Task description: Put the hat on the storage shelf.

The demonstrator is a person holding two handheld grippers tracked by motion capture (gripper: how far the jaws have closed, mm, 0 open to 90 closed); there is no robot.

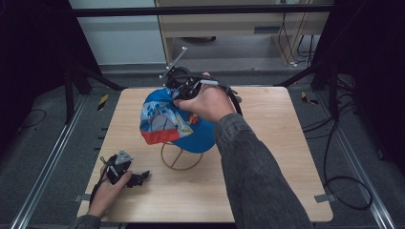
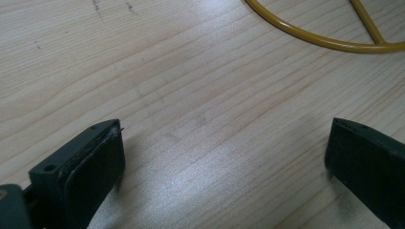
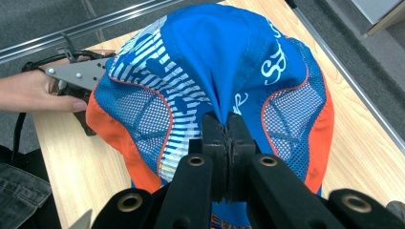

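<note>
A blue mesh-panelled fabric cap with orange trim (image 3: 224, 62) is pinched by the right gripper (image 3: 228, 125) above a yellow wire stand (image 1: 180, 157); the left gripper (image 2: 224, 157) is rested wide apart, empty, on the pale wooden table (image 2: 191, 95).

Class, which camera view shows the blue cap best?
The right gripper view: the cap spreads across the frame, with the right gripper pinching a fold of its fabric. The high view shows it smaller, partly behind the hand.
</note>
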